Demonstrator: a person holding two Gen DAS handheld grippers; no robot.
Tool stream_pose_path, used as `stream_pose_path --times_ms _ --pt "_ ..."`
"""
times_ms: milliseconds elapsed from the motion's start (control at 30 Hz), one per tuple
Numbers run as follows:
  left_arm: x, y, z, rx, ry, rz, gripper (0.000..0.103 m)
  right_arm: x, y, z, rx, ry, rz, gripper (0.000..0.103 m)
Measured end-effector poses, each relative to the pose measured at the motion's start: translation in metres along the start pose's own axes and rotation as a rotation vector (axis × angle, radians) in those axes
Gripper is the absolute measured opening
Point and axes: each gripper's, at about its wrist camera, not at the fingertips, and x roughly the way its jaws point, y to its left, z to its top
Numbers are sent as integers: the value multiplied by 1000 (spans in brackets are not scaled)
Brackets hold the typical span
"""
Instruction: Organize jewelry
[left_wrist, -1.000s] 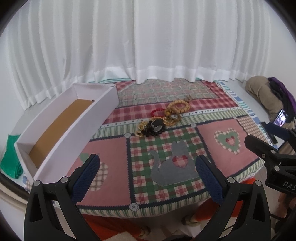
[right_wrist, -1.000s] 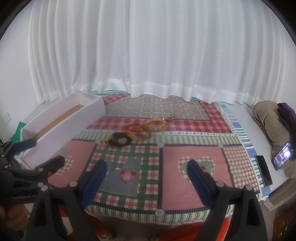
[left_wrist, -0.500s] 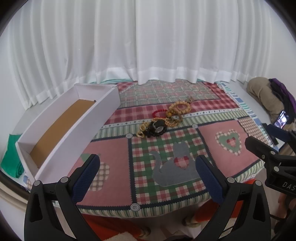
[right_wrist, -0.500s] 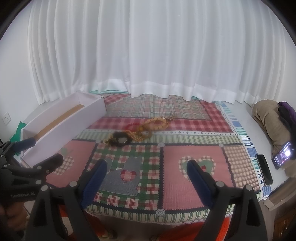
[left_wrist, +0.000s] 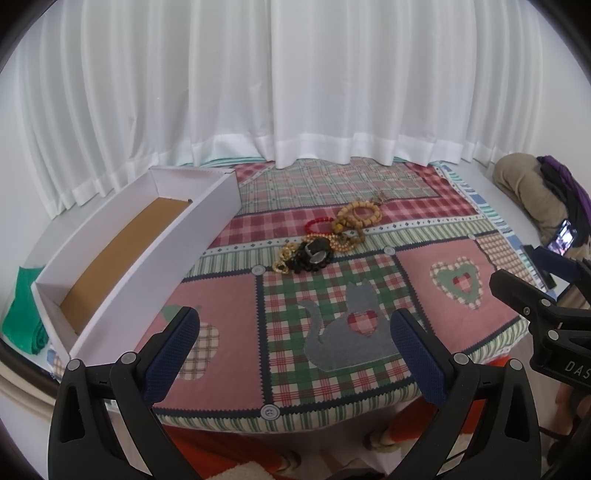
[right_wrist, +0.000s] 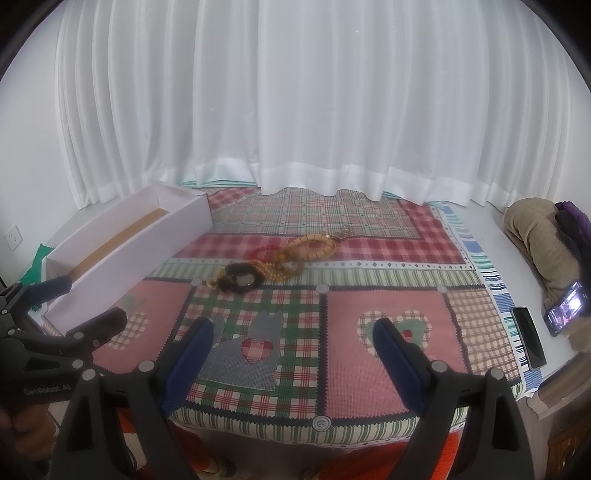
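A heap of jewelry lies mid-table on the patchwork cloth (left_wrist: 229, 332): tan bead strands (left_wrist: 360, 216), a red bead bracelet (left_wrist: 318, 224), a black bracelet (left_wrist: 314, 253) and gold chain links (left_wrist: 284, 258). The heap also shows in the right wrist view (right_wrist: 273, 264). A long white box (left_wrist: 122, 266) with a brown floor stands open at the left, also in the right wrist view (right_wrist: 122, 251). My left gripper (left_wrist: 293, 332) is open and empty above the near table edge. My right gripper (right_wrist: 293, 341) is open and empty beside it, to the right.
White curtains (left_wrist: 295, 92) hang behind the table. A green cloth (left_wrist: 26, 314) lies left of the box. At the right are a tan bundle (right_wrist: 535, 240), a lit phone (right_wrist: 567, 308) and a dark phone (right_wrist: 529, 341).
Both grippers have drifted slightly; the table and jewelry sit a little lower in the left view. Nothing was grasped or moved.
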Motion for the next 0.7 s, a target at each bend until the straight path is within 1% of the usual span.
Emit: stream_pose_path --times_ms 700 --pt "4 3 -3 -4 9 4 103 1 -1 -2 1 1 1 90"
